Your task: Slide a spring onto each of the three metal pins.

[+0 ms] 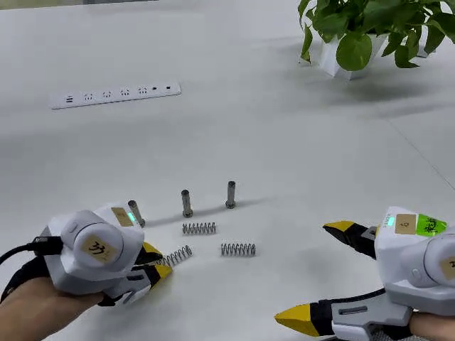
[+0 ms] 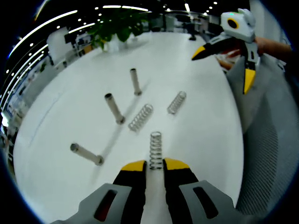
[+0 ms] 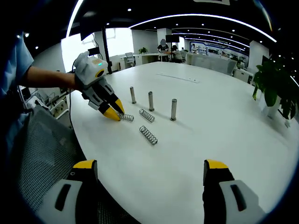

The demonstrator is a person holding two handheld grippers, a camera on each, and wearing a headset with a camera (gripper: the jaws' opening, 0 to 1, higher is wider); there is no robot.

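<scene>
On our white table (image 1: 284,142), left gripper (image 2: 155,164) pinches one spring (image 2: 155,144) by its end; we think it's light, bendy. Right gripper (image 3: 149,164) is spread apart.

My headset camera looks forward and down from above my hands over the white table (image 1: 284,142), with the pins (image 1: 186,203) mid-frame, the power strip (image 1: 115,94) upper left and the plant (image 1: 370,28) upper right. The camera on my left gripper (image 2: 155,164) sits low and close, facing along jaws at bottom centre that pinch a spring (image 2: 155,144). The camera on my right gripper (image 3: 150,165) looks from farther back, at the table's edge, with its jaws in the bottom corners. All three views share the pins and the loose springs (image 1: 237,249).
</scene>
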